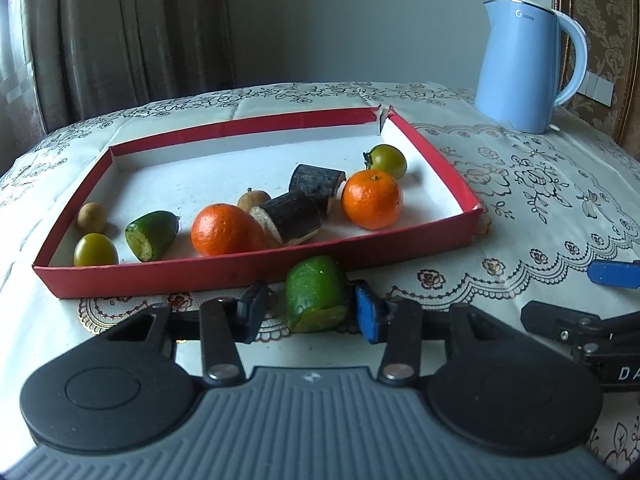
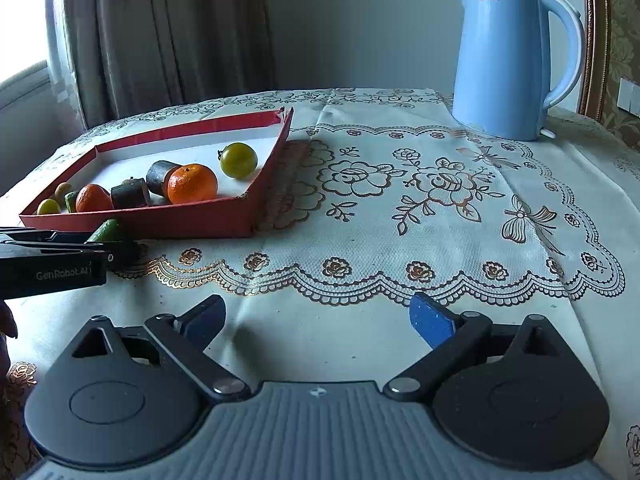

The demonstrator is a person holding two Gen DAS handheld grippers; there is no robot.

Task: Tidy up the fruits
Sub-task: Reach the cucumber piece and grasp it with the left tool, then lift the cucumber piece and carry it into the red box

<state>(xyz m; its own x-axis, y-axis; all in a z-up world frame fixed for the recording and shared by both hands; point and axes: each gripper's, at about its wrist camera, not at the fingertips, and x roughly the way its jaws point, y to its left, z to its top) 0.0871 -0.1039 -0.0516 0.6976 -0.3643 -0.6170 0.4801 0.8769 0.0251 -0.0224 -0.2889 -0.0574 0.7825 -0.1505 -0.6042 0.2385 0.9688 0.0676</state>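
Sitting already in the red tray (image 1: 256,272) are most fruits, leaving one green piece (image 1: 316,300) by its near edge, which the left claw (image 1: 310,312) brackets narrowly while the right claw (image 2: 320,320) gapes wide, empty.

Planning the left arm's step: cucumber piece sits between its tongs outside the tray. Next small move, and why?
Probably finish closing the left tongs on the cucumber piece: the right pad looks against it, the left pad stands just off. It lies on the tablecloth outside the red tray.
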